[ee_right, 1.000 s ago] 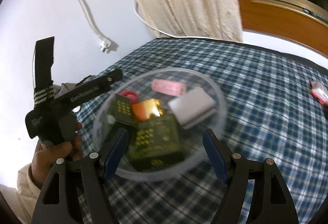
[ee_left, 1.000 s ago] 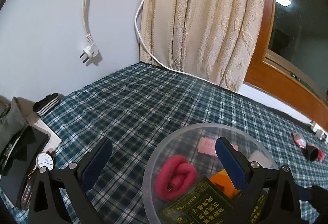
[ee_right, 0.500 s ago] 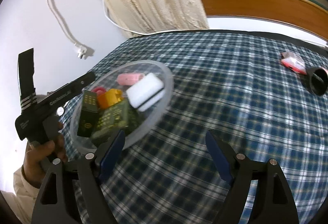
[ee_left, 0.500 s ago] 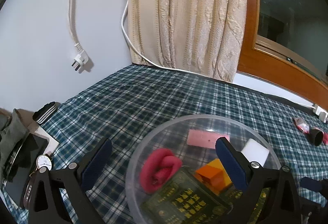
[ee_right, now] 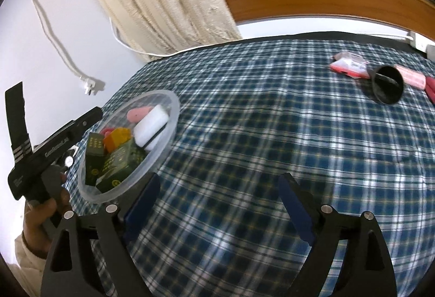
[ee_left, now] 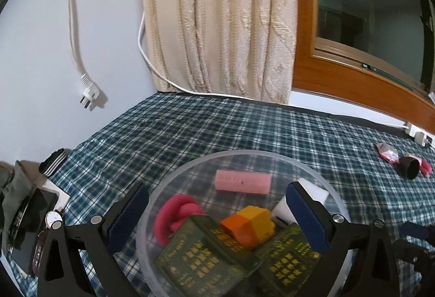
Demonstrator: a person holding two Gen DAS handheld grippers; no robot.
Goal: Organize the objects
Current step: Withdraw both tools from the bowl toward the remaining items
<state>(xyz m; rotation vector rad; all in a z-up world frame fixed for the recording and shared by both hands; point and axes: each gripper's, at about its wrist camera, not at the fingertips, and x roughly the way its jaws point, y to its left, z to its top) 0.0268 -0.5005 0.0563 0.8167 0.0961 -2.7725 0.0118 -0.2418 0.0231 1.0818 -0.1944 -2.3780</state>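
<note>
- Where your left gripper (ee_left: pixel 217 218) straddles the bowl (ee_left: pixel 190 174), its frame cuts off the near rim and hides the lower ends of the two green boxes (ee_left: pixel 206 259); whether either finger touches the wall cannot be told.
- Left fingers (ee_left: pixel 127 215) stand spread wide, one on each side of the bowl, holding nothing visible.
- Your left hand (ee_right: pixel 43 215) grips the handle low at the frame's left edge, the tool angled up toward the bowl; the sleeve is cropped.
- Your right gripper (ee_right: pixel 217 204) hovers over bare plaid cloth (ee_right: pixel 272 133), jaws wide apart and empty, the bowl just to its left.
- Inside the bowl: pink roller (ee_left: pixel 242 182), long axis running left to right; red band (ee_left: pixel 176 215), coiled; orange block (ee_left: pixel 248 225) atop the boxes; white sponge (ee_right: pixel 151 124) against the right wall.
- Far right on the cloth: black funnel (ee_right: pixel 387 84) on its side, mouth toward you, beside a red packet (ee_right: pixel 349 67); items behind it are partly hidden.
</note>
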